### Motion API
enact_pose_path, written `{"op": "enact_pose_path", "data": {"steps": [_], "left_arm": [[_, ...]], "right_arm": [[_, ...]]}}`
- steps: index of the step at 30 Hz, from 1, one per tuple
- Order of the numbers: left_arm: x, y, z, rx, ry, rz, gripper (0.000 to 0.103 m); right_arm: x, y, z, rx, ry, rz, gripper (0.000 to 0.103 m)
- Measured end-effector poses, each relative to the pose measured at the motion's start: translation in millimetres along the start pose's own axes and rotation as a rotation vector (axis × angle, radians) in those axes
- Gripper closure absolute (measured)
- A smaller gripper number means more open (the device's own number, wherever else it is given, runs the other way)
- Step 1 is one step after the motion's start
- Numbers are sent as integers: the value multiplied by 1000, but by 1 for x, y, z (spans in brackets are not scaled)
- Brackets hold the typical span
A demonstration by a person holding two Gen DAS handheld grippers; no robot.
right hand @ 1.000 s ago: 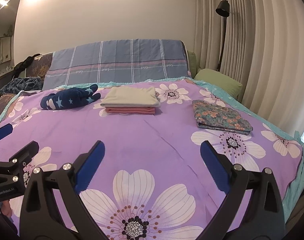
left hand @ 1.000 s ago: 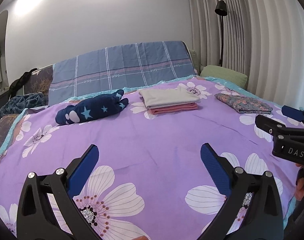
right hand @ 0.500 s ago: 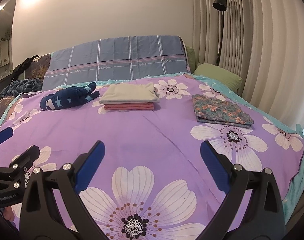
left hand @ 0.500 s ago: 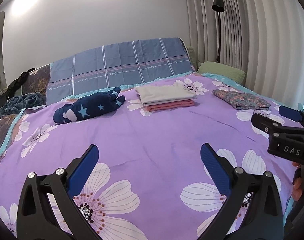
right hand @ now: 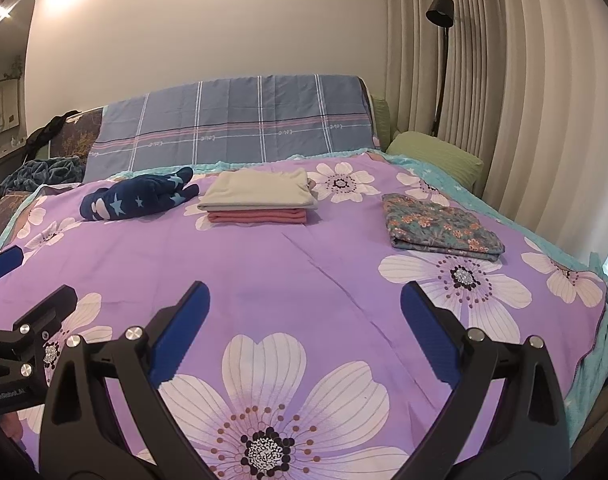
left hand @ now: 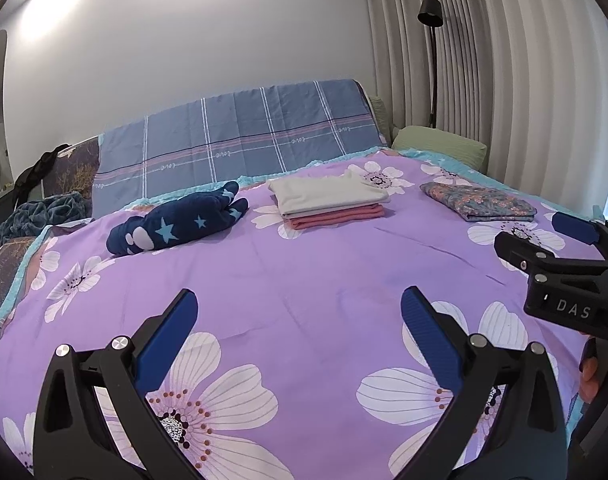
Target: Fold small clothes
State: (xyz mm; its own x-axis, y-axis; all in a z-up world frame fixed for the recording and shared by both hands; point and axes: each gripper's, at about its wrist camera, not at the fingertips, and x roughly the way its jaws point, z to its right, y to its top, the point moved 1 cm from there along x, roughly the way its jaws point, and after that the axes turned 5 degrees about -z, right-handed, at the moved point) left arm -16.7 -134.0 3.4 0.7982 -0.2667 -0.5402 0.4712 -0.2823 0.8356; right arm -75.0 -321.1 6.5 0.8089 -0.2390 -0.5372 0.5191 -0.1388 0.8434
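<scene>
- Over the last second both views have tipped slightly: the clothes at the far side of the bed sit a little lower in the frame than before, while both tongs stay low over the near edge of the purple flowered bedspread [right hand: 311,280].
- The left tongs [left hand: 298,312] and right tongs [right hand: 305,306] are both spread apart and hold nothing.
- Nothing on the bed has shifted. The navy star garment [left hand: 176,224] lies bunched at far left, seemingly the one piece not folded flat.
- The beige and pink stack [left hand: 327,202] sits folded at the middle, and the folded floral cloth [right hand: 439,228] lies at right, well apart.
- My judgement: the tongs are pausing between pieces, with the navy garment likely next.
- The open bedspread between tongs and clothes holds no obstacle; the green pillow [right hand: 435,158] and floor lamp [right hand: 439,12] stand clear.
</scene>
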Motion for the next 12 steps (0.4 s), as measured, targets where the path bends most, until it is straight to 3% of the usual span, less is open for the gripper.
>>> {"op": "enact_pose_path", "data": {"steps": [12], "left_arm": [[0, 1, 0, 1, 0, 1, 1]], "right_arm": [[-1, 1, 0, 2, 0, 4, 5]]}}
